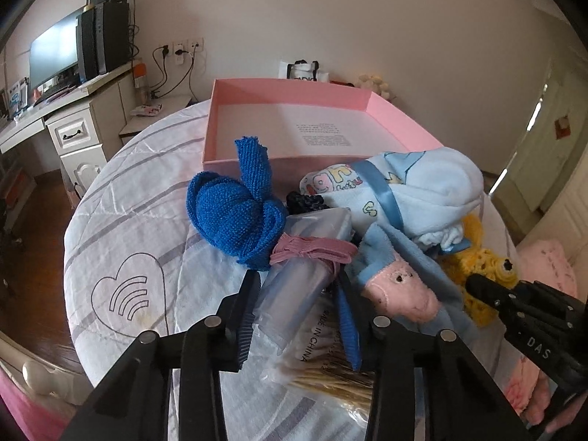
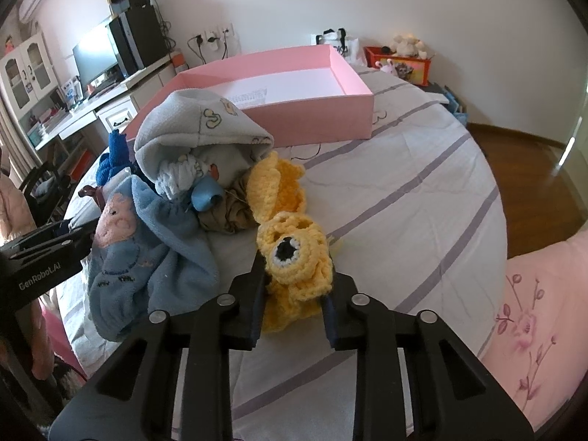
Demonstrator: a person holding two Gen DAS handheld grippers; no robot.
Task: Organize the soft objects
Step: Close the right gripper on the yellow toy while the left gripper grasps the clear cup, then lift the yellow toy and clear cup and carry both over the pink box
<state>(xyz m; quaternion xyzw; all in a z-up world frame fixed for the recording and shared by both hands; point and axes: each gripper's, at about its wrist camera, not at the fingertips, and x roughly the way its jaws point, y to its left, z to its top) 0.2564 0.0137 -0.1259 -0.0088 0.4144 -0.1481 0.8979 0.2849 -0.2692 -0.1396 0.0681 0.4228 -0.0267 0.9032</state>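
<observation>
Yellow crochet toy (image 2: 294, 257): lying on the striped bedsheet (image 2: 422, 198) at the near edge of the pile, well short of the box; black-and-white eye facing up.
Right gripper (image 2: 294, 305): clenched on the yellow crochet toy, pads pressed into the yarn on both sides, low on the body.
Left gripper (image 1: 297, 312): straddling a clear plastic pouch (image 1: 301, 286) tied with a pink ribbon (image 1: 312, 251); contact of the pads with the film not resolvable, grip cannot be confirmed.
Pile: blue knitted item (image 1: 235, 217), pale blue printed blanket (image 1: 404, 187) and a blue cloth with a pink face (image 1: 400, 286), all heaped together and touching.
Pink box (image 1: 294, 125): open, beyond the pile; nothing soft seen inside yet, only printed text on the floor.
Step in hand: judged to be lifting the toy clear for transfer to the box.
Method advised: lift straight up before travelling, so loose yarn does not drag the brown fabric (image 2: 228, 213) touching it; keep the squeeze steady, since crochet compresses and may slip.
Risk: snagging on neighbours; pouch shifting if the left jaws close off-centre.
</observation>
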